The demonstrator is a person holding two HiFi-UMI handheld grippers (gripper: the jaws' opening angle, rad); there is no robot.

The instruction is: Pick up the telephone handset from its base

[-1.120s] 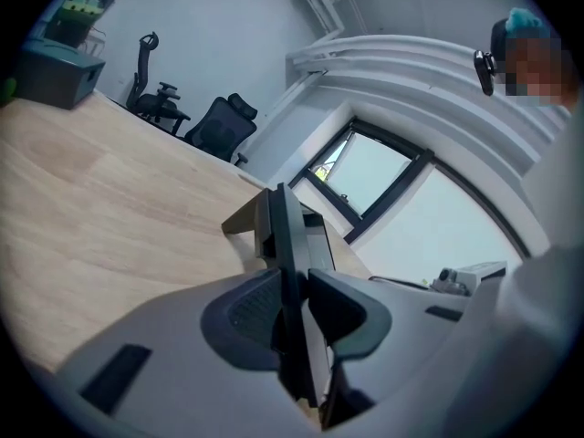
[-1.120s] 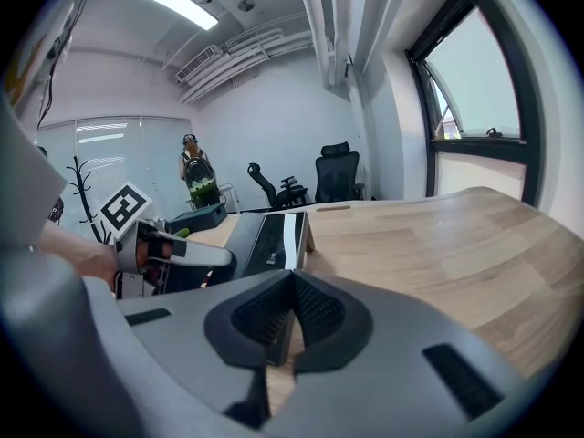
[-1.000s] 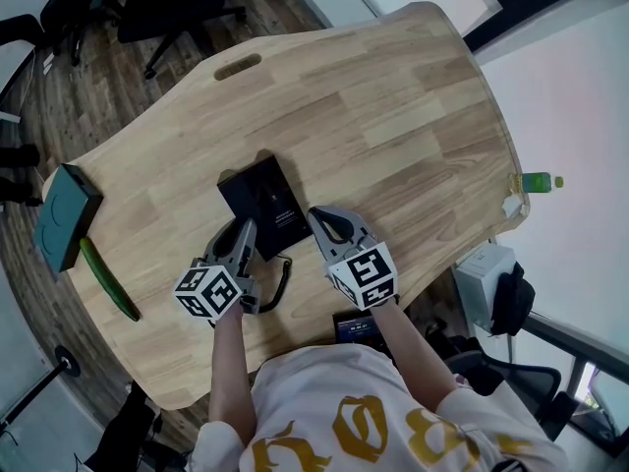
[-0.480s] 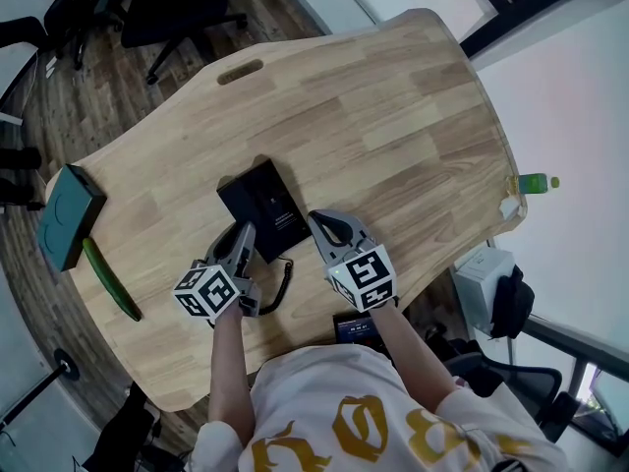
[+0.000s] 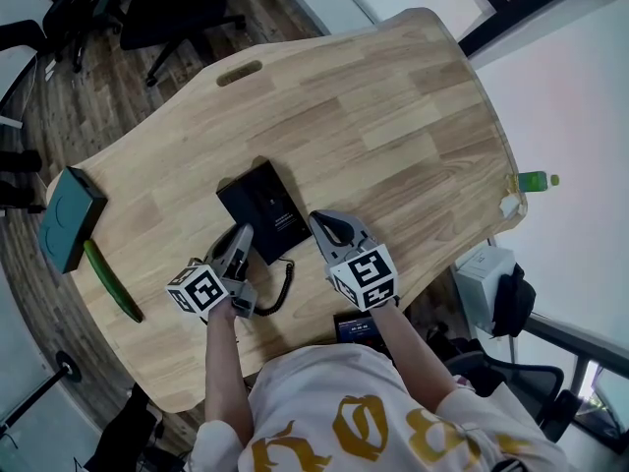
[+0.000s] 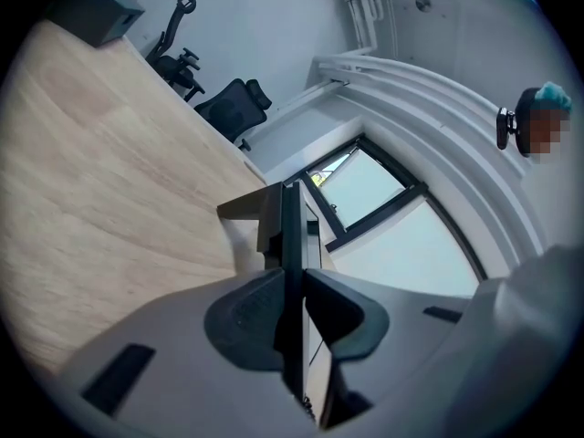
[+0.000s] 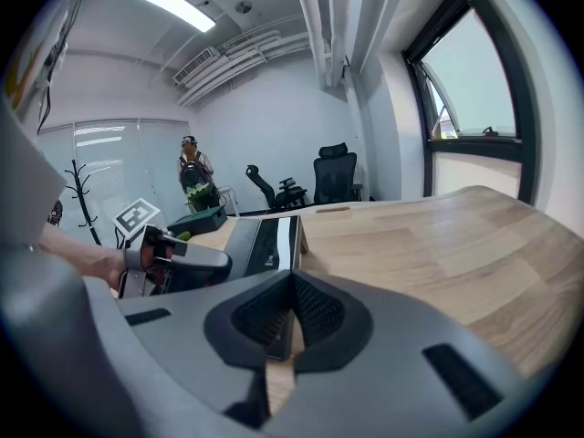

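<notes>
A black telephone base (image 5: pixel 267 207) lies on the wooden table (image 5: pixel 393 116), its coiled cord (image 5: pixel 283 285) trailing toward me. My left gripper (image 5: pixel 239 236) reaches along the base's left side. In the left gripper view its jaws (image 6: pixel 292 276) are closing, with the pads pressing on a thin black slab that stands edge-on between them: the handset (image 6: pixel 285 215). In the head view the gripper hides most of the handset. My right gripper (image 5: pixel 322 218) rests by the base's right edge. It is shut and empty (image 7: pixel 292 279), with the base (image 7: pixel 265 237) just ahead of it.
A teal box (image 5: pixel 69 216) and a long green object (image 5: pixel 108 279) lie at the table's left end. A green bottle (image 5: pixel 537 180) sits off the right edge. The table has a handle slot (image 5: pixel 239 68) at its far side, and office chairs (image 5: pixel 167 3) stand beyond it.
The left gripper has rolled, so its marker cube has swung slightly left and shows a different face. The right gripper and the phone base have stayed put.
</notes>
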